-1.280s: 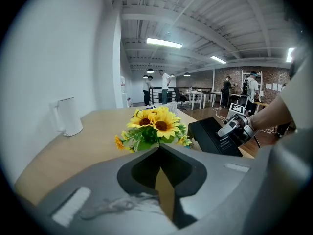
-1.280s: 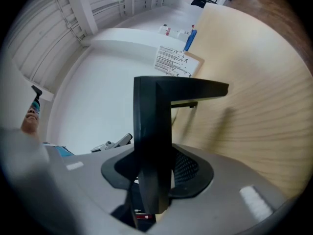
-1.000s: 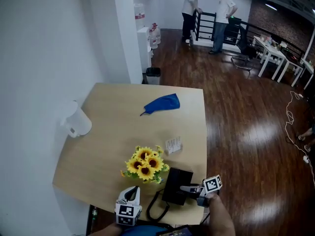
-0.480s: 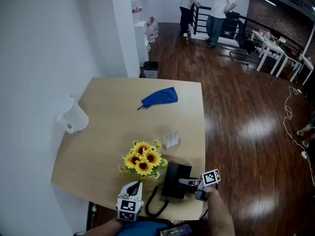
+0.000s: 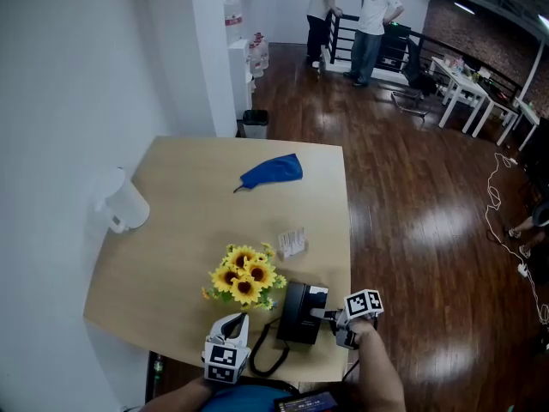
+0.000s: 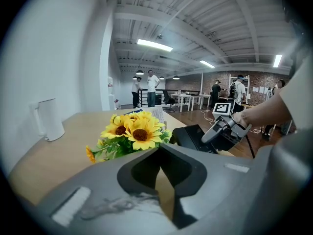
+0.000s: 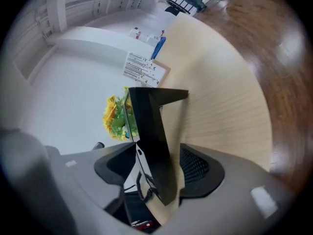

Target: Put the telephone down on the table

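Telephone [image 5: 299, 312] on the table [image 5: 184, 230] edge.
Right gripper's [image 5: 326, 314] jaws have just been opening to free the telephone between them; left gripper's [image 5: 232, 321] jaws together, empty.

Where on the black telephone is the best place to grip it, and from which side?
Probably the thin right edge of the telephone, approached from the right. That edge is a flat, narrow slab and lies by the free edge of the table, whereas the sunflowers stand close on its left.

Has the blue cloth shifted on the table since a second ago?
No. The cloth sits just as far from the table's far right corner as before.
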Demonstrator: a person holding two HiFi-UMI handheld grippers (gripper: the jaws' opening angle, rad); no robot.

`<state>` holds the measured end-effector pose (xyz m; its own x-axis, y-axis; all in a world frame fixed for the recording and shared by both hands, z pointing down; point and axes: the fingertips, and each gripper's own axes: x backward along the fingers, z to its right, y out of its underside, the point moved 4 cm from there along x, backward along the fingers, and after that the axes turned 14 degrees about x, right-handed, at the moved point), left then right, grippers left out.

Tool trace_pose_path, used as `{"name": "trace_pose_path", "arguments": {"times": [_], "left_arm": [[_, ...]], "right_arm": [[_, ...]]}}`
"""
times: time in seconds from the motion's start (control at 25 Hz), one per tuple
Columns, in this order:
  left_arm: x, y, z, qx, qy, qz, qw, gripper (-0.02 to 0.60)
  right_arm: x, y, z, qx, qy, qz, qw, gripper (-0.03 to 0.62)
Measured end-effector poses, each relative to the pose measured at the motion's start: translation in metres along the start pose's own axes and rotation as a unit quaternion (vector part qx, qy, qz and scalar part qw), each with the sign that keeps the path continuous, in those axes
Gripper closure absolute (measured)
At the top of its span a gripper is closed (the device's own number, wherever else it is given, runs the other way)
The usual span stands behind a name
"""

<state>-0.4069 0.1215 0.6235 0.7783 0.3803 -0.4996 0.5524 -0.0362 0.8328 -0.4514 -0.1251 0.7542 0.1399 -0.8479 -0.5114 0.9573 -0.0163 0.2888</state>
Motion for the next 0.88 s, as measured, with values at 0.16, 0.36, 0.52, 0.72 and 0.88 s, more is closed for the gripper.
{"name": "trace_pose_path", "arguments": {"times": [0.16, 0.36, 0.52, 0.72, 0.88], "left_arm": [[0.0, 0.007, 0.005, -0.01, 0.015, -0.003, 0.9998, 0.568], [0.001, 0.002, 0.012, -0.018, 0.024, -0.003, 0.9995, 0.568], [0.005, -0.011, 0.018, -0.018, 0.031, 0.01, 0.9993, 0.568], [0.019, -0.029, 0.022, -0.026, 0.061, 0.031, 0.9973, 0.568], [0.038, -0.043, 0.018, -0.041, 0.09, 0.055, 0.9936, 0.568]], "right_arm": [[0.032, 0.002, -0.007, 0.04, 0.125, 0.009, 0.991, 0.375], [0.072, -0.018, -0.044, 0.147, 0.315, 0.075, 0.935, 0.6], [0.076, -0.036, -0.09, 0.219, 0.379, 0.139, 0.888, 0.6], [0.077, -0.034, -0.14, 0.276, 0.432, 0.246, 0.823, 0.6], [0.068, -0.014, -0.164, 0.276, 0.448, 0.284, 0.802, 0.6]]}}
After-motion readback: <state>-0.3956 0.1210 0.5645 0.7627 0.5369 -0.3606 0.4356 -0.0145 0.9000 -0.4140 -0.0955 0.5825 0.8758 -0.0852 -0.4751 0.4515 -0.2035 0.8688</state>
